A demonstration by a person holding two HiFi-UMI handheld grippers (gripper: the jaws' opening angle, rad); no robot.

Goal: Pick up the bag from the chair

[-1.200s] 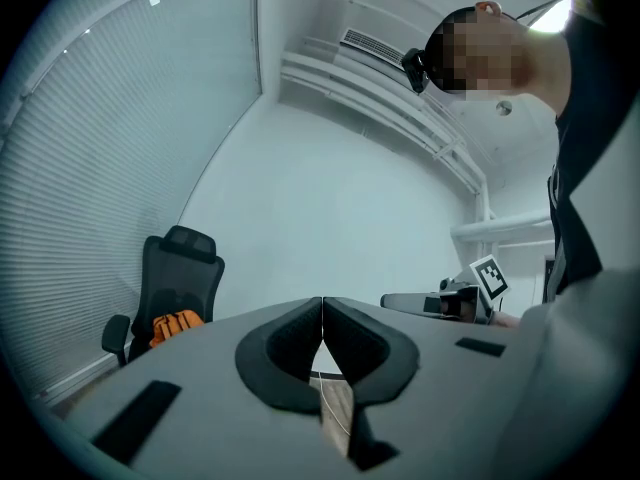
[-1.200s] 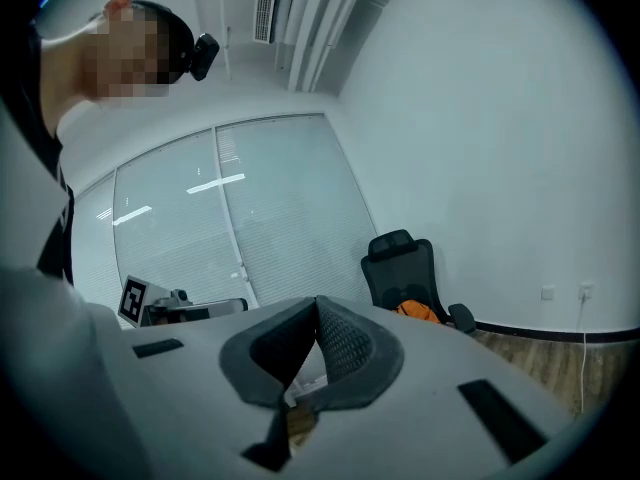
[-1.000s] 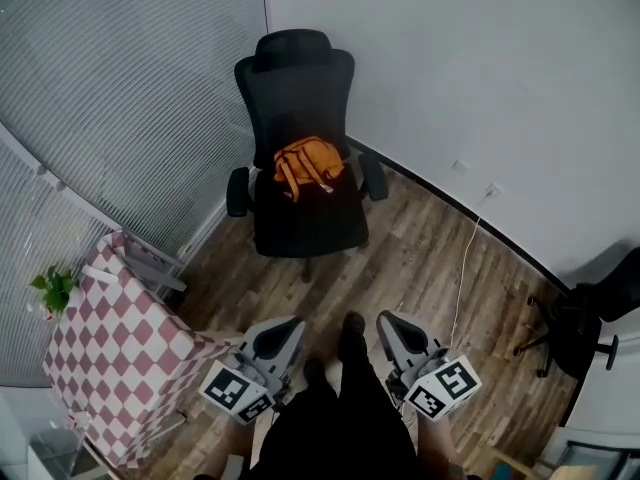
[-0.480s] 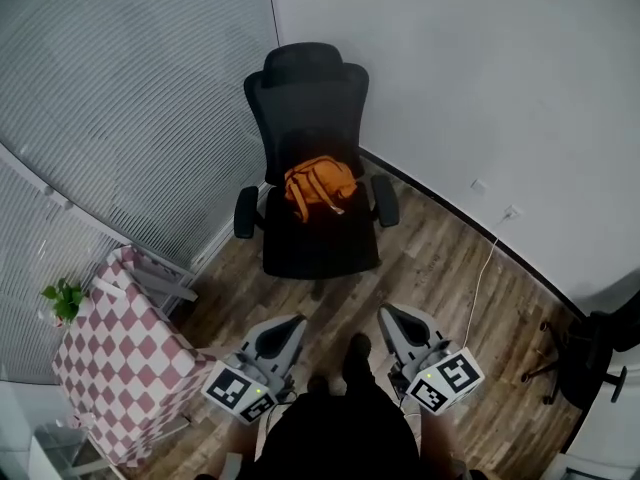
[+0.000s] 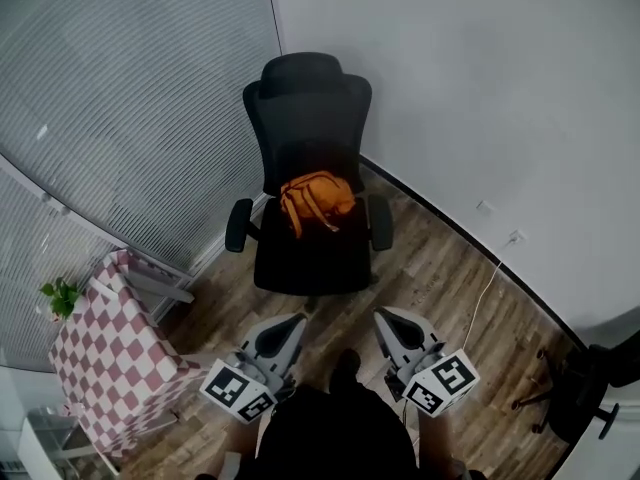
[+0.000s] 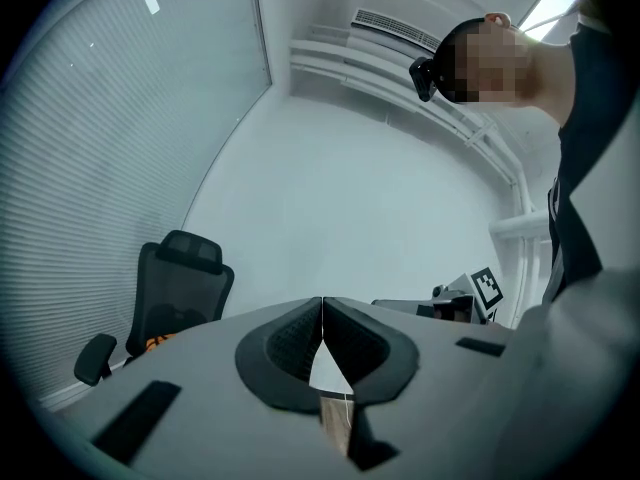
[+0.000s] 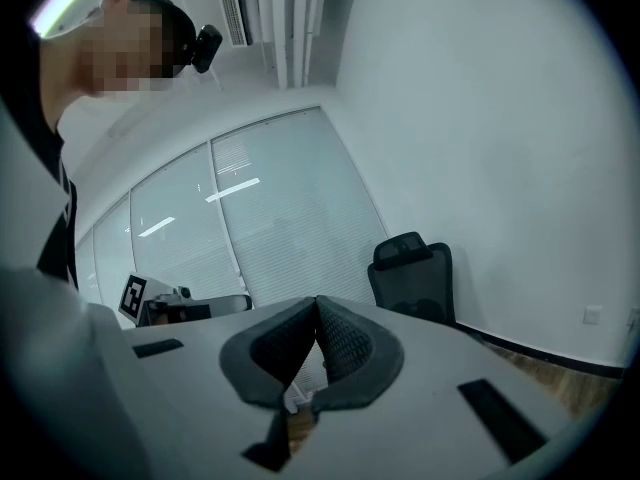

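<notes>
Bag (image 5: 317, 201), orange, lies on the chair (image 5: 310, 258) seat against the backrest, between the armrests. Chair sits nearer the grippers than a second ago: approach under way, reach not yet begun. Left gripper (image 5: 284, 326) and right gripper (image 5: 389, 320) are both closed tight and hold nothing. Floor (image 5: 430, 268) ahead is bare. Table (image 5: 110, 338) left, wall (image 5: 480, 88) right, blinds (image 5: 120, 88) beside the chair.
</notes>
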